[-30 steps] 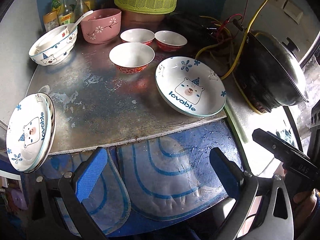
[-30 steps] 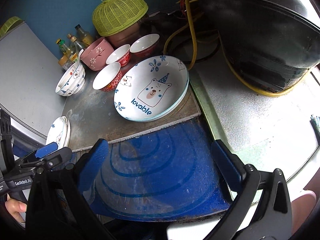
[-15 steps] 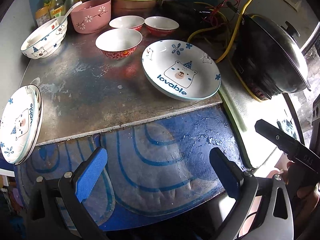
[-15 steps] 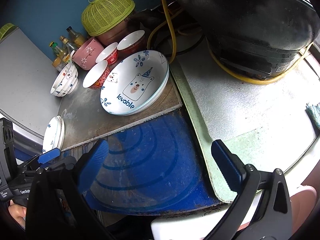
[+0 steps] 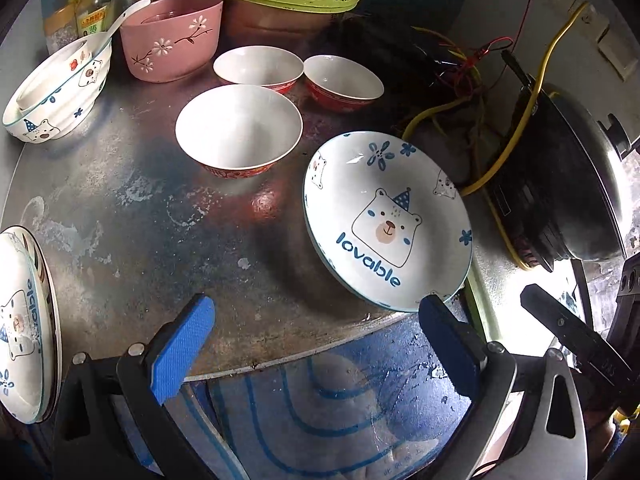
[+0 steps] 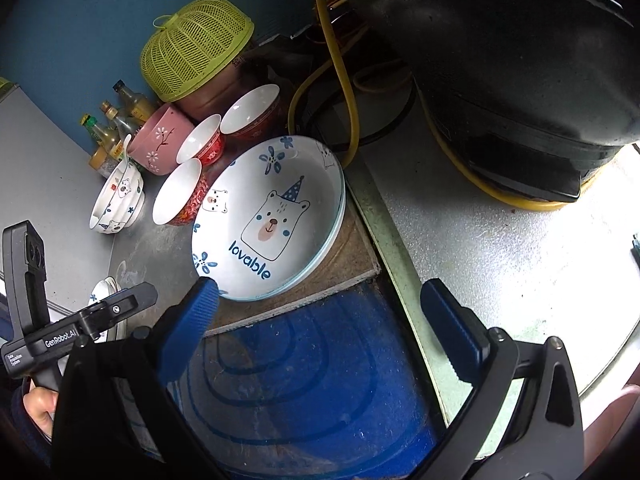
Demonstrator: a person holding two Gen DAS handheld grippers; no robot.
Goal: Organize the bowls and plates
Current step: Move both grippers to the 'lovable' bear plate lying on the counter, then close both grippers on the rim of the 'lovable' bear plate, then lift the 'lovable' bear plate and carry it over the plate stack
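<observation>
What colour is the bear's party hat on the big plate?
Blue with dots, on the plate; clearest in the right wrist view.

dim scene, glaring daylight at right, fisheye bending the edges.

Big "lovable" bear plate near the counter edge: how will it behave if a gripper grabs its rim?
The bear plate looks like glazed ceramic: probably rigid, slick under the pads, and chip-prone. It seems to sit on a second plate, so lifting may drag that one. Wide and shallow, it would likely tilt from a one-sided rim grip.

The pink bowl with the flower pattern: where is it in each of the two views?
Left wrist view: pink bowl at upper left, behind the three red-and-white bowls.
Right wrist view: pink bowl left of centre, below the green basket.
Shared landmark: the large "lovable" bear plate.
</observation>
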